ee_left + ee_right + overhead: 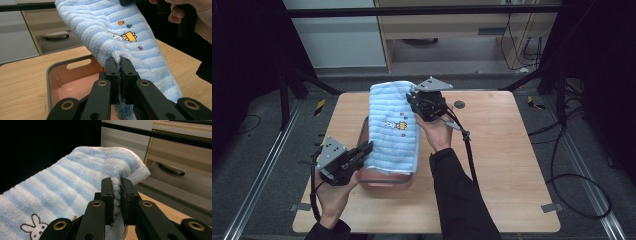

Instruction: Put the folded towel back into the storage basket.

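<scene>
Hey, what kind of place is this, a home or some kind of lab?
Likely a lab recording station: a wooden table ringed by black frame bars, loose cables across grey carpet, dark curtains at the sides.

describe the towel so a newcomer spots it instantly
On the light wooden table, above the pink plastic tub, hangs a blue-and-white striped terry towel, stretched between both tools. Its embroidered white rabbit and yellow patch mark it out.

One camera looks down on my counter (512,165) from above; two ride close behind my jaws, both facing the striped towel (393,127).
</scene>
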{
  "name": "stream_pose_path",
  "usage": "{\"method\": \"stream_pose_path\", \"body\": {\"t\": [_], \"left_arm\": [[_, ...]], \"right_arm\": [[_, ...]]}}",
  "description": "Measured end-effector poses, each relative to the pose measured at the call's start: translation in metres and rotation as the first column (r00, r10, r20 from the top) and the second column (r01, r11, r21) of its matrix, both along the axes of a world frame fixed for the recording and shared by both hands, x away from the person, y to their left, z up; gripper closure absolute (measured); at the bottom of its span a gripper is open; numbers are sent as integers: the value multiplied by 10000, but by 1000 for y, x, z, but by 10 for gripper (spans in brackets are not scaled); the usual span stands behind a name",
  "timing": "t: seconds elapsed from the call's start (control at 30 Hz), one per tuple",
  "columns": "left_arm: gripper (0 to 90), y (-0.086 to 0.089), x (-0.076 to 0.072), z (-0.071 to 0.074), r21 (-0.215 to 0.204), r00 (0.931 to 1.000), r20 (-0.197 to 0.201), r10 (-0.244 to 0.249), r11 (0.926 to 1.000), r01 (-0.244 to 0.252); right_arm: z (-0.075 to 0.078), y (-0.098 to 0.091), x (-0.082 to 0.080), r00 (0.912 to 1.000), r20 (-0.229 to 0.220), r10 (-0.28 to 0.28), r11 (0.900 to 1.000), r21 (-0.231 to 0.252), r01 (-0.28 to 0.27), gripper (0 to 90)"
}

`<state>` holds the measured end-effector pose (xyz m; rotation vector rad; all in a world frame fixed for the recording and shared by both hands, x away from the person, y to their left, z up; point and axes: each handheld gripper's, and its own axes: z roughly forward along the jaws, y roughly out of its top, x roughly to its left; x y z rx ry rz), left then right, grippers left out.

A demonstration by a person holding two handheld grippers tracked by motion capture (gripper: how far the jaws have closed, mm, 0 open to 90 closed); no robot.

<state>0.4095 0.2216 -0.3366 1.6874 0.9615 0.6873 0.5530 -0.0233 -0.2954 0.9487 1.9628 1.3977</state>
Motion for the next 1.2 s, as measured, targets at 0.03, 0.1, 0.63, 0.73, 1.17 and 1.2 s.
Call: {"method": "stream_pose_path", "body": {"t": [0.03,0.1,0.63,0.73,1.17,1.2], "left_arm": [[863,1,1,-1,-14,10000,-18,23,10000,-23],[863,4,2,-2,-27,9999,-70,73,10000,-73],[863,20,18,-18,114,9976,-487,497,9987,-492],[863,22,20,-21,166,9968,-582,555,9984,-546],[863,24,26,-34,385,9927,-940,757,9966,-723],[863,24,26,-35,459,9930,-876,793,9961,-755]], "right_arm": [[0,1,1,10000,-7,21,10000,38,-21,820],[-1,3,3,10000,-46,31,9999,97,-31,820],[-23,25,24,9987,-428,259,9997,-23,-260,820],[-27,29,28,9984,-471,298,9995,-72,-302,820],[-40,38,35,9971,-693,321,9988,-358,-347,820],[-42,38,36,9970,-704,313,9986,-407,-342,820]]}}
